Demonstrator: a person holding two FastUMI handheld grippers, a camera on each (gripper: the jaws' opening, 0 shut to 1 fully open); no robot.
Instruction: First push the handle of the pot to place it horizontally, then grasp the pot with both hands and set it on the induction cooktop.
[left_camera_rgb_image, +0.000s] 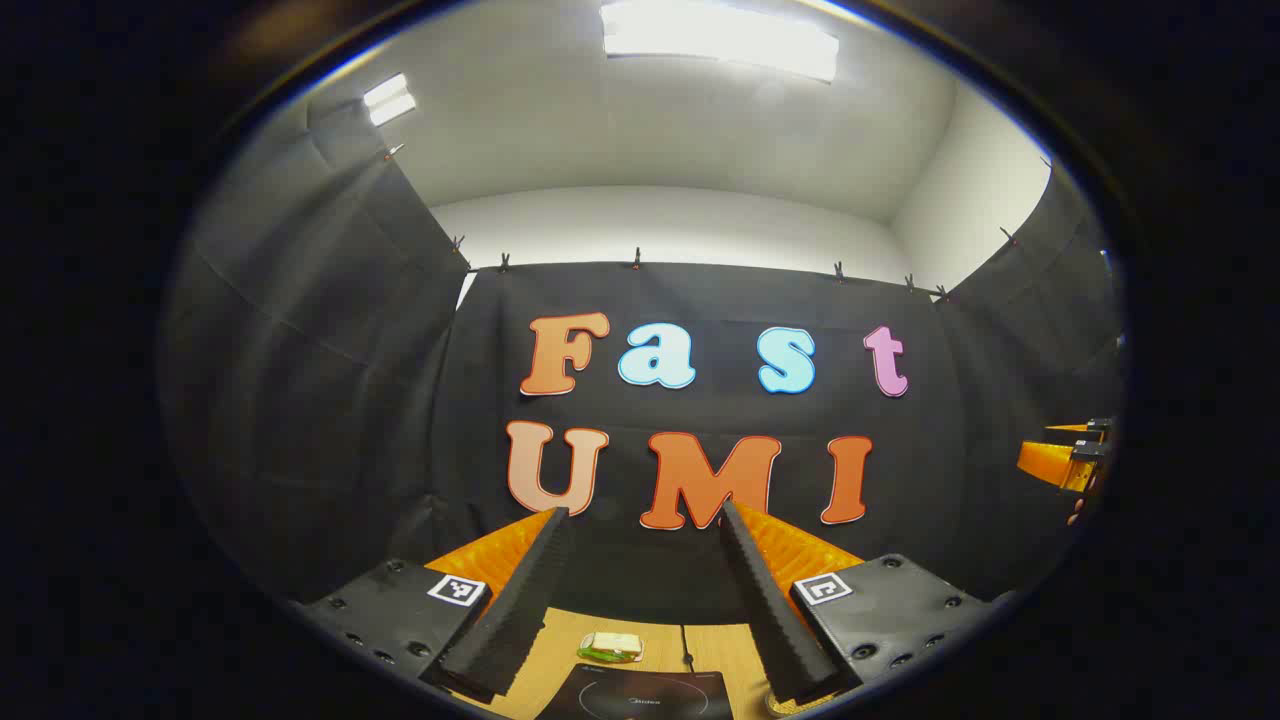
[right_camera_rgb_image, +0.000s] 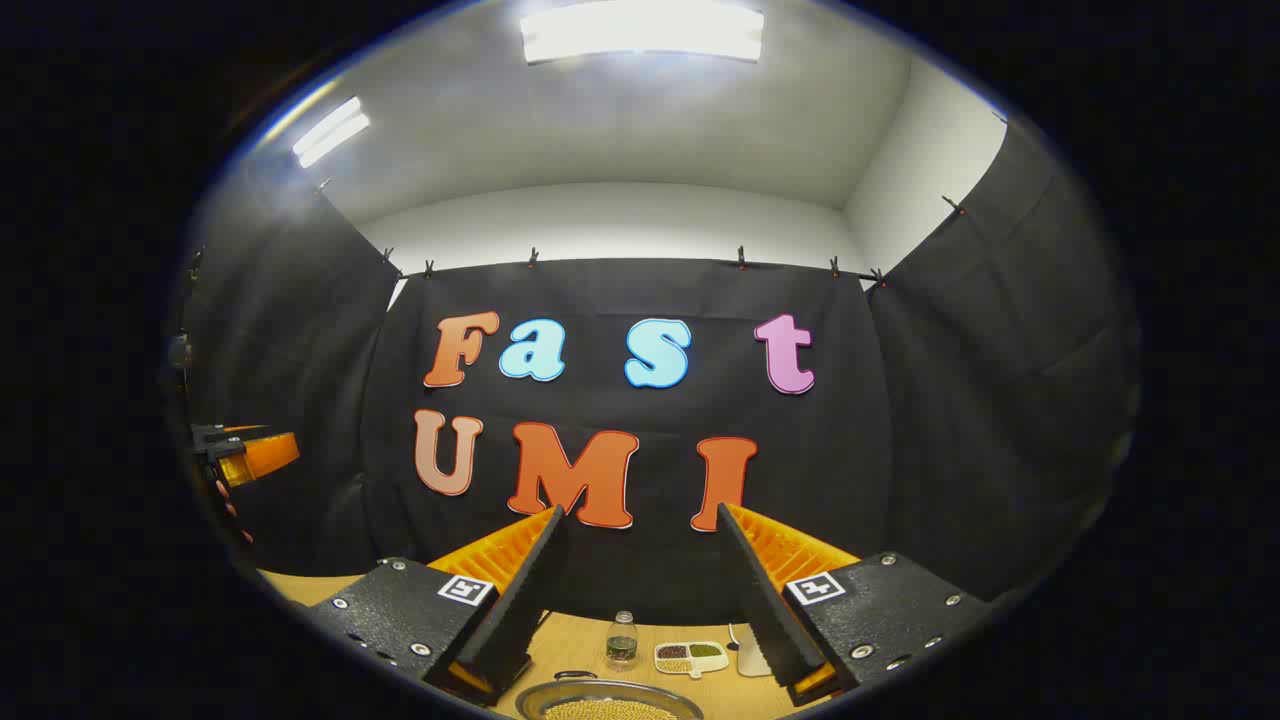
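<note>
Black cloth hung on clips around the booth, under a white ceiling with lit panels. Below it, pale wooden desk (left_camera_rgb_image: 560, 650).

Found little writing that could be read. Noted a square black-and-white marker tag (left_camera_rgb_image: 457, 589) on each side of the body behind the left tongs (left_camera_rgb_image: 641, 510), and the same kind of tag on the right tongs (right_camera_rgb_image: 639, 510). Made out a faint ring and a small printed mark on the induction cooktop (left_camera_rgb_image: 640, 695), too small to read. Could not read the wrapper of the small green-and-white packet (left_camera_rgb_image: 611, 647) lying just behind the cooktop, beside a thin dark cable (left_camera_rgb_image: 686, 645).

Left tongs: spread wide, held up off the desk and level, gripping nothing and touching nothing, with the cooktop low between the two fingers. Right tongs: likewise spread wide, empty, clear of everything. Caught each pair at the edge of the other's view, raised and well apart.

Pot (right_camera_rgb_image: 610, 703): sat on the desk at the bottom of the right gripper view, low between the fingers, round metal rim showing, yellowish grains inside. Could not tell how its handle lay. Not yet on the cooktop.

Behind the pot, near the cloth: small clear bottle (right_camera_rgb_image: 621, 637) standing upright, then a divided dish (right_camera_rgb_image: 691, 657) with dark, green and pale fillings just beside it, then a white object (right_camera_rgb_image: 750, 655) partly hidden by a finger.
</note>
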